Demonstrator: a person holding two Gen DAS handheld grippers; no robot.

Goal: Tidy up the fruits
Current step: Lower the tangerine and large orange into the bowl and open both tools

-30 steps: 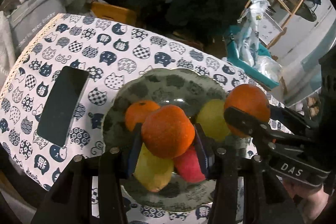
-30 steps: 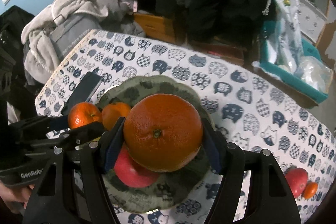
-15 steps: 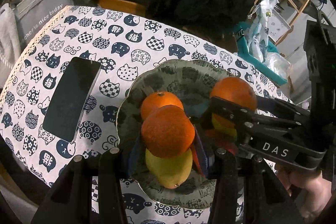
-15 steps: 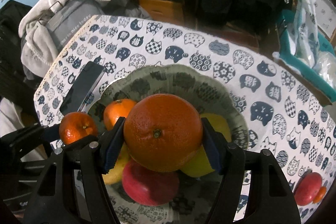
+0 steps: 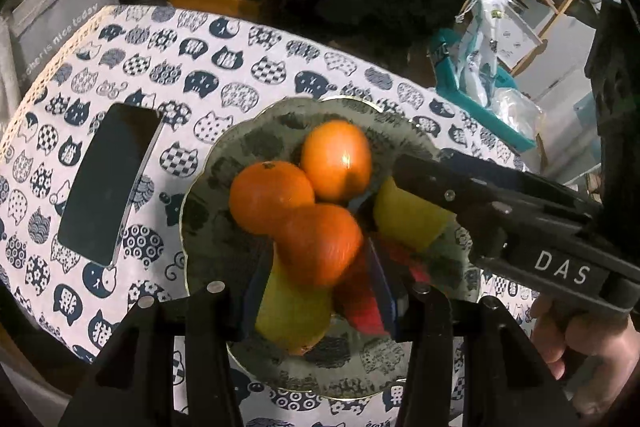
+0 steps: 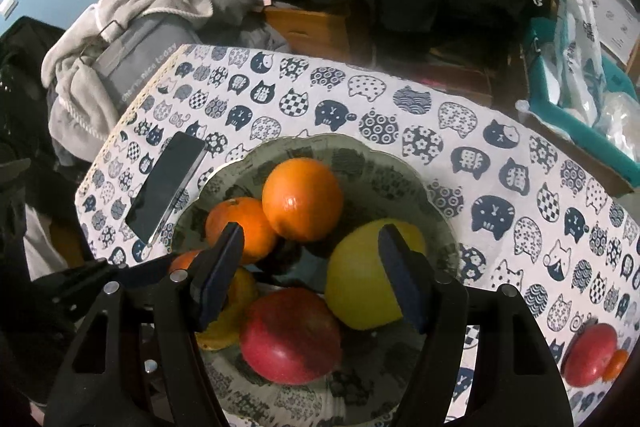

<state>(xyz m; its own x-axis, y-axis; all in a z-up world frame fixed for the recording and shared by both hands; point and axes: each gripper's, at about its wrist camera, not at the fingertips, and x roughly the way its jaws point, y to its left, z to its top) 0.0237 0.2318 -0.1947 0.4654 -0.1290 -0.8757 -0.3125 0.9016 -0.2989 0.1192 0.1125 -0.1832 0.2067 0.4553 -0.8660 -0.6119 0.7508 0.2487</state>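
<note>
Dim indoor light; heavy fisheye bending, black corners. Motion blur smears the held orange; glare spots its neighbour.

I am reading white letters "DAS" on the black body of the right gripper reaching in over the plate. I am also making out "is nice today" along the grey bag standing just beyond the bench's far left edge.
</note>
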